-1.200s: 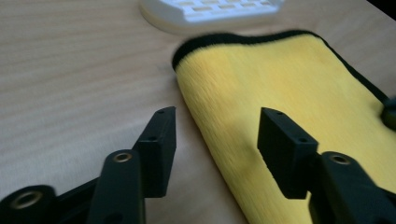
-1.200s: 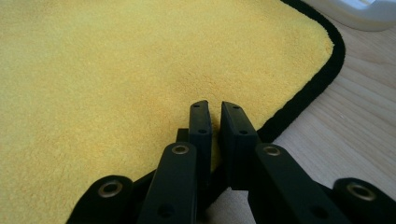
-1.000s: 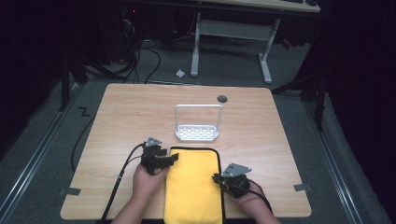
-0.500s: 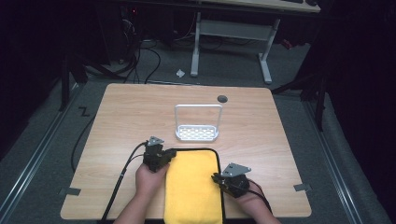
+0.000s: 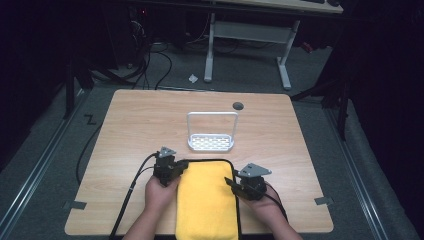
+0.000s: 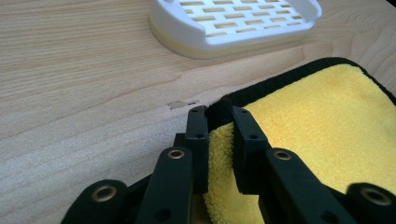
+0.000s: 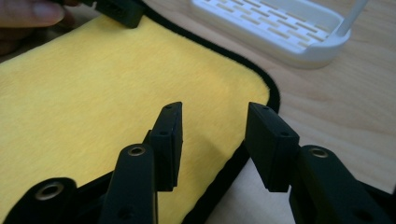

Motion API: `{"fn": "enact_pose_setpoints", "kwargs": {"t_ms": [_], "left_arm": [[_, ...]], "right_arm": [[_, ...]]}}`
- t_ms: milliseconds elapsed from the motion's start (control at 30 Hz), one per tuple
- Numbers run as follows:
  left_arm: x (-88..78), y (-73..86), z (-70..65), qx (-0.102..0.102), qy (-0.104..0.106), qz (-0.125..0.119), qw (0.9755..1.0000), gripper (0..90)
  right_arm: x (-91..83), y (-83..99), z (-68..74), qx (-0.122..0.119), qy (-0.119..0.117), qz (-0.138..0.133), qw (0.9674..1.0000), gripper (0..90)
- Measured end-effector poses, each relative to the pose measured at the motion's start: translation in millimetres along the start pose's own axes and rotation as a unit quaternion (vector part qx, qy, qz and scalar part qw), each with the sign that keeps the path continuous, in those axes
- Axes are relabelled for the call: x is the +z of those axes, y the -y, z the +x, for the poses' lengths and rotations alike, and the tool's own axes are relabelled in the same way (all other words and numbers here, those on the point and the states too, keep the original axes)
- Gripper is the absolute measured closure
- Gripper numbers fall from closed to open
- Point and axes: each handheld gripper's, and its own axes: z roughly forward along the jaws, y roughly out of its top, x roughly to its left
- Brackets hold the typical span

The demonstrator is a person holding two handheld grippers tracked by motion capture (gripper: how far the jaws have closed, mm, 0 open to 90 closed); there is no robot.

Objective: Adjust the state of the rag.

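High view first, starting close to me: I see one yellow cloth [image 5: 207,205] with a black edge, lying flat on the wooden table [image 5: 130,125], and I will tell every place from that cloth. Its near end hangs at the table's near edge, between my two hands.

My left hand [image 5: 159,192] sits just beside the cloth's left side, and my right hand [image 5: 263,209] sits just beside its right side. That makes two hands and two grippers.

The left gripper [image 6: 219,116] is at the cloth's far left corner. In the left gripper view its two black jaws are squeezed onto the black edge there, with yellow fluff bunched between them. One second ago this gripper sat a little farther out from the corner; I have brought it in closer, and it pinches the cloth.

The right gripper [image 7: 212,126] is at the cloth's right edge. Its jaws stand wide apart, with the black edge below the gap, and they hold nothing. It has stayed in the same spot.

Past the cloth's far end, close by, stands one white rack [image 5: 211,141] with slots in its base and a tall wire handle. It has not moved. Farther still is one small dark round hole [image 5: 238,105] in the table.
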Motion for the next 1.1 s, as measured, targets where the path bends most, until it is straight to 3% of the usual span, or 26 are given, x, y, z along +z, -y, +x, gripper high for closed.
{"fn": "enact_pose_setpoints", "kwargs": {"t_ms": [167, 367, 533, 633, 767, 833, 1100], "left_arm": [[-0.1, 0.0, 0.6, -0.002, 0.002, 0.0, 1.0, 77.6], [-0.4, 0.3, 1.3, -0.005, 0.005, -0.001, 1.0, 76.4], [-0.5, 0.3, 1.2, -0.003, 0.005, -0.001, 1.0, 76.0], [-0.5, 0.4, 0.9, -0.004, 0.004, -0.001, 1.0, 75.6], [-0.6, 0.4, 0.9, -0.004, 0.004, -0.001, 1.0, 75.3], [-0.6, 0.4, 0.9, -0.004, 0.004, -0.001, 1.0, 75.2], [-1.2, 0.9, 2.6, -0.01, 0.01, -0.001, 0.9999, 76.0]], "right_arm": [[21.3, -18.8, -13.5, 0.012, 0.007, 0.011, 0.9998, 47.8], [47.4, -23.0, -18.4, 0.01, 0.009, 0.033, 0.9994, 48.5], [49.6, -19.5, -18.4, 0.023, 0.013, 0.029, 0.9992, 43.7], [50.9, -17.6, -16.3, 0.009, 0.025, 0.028, 0.9993, 43.6], [53.3, -15.6, -18.2, 0.023, 0.02, 0.038, 0.9988, 41.6], [53.8, -13.5, -22.4, 0.039, 0.009, 0.031, 0.9987, 43.3], [52.1, -12.3, -16.6, 0.043, -0.013, 0.025, 0.9987, 66.8]]}}
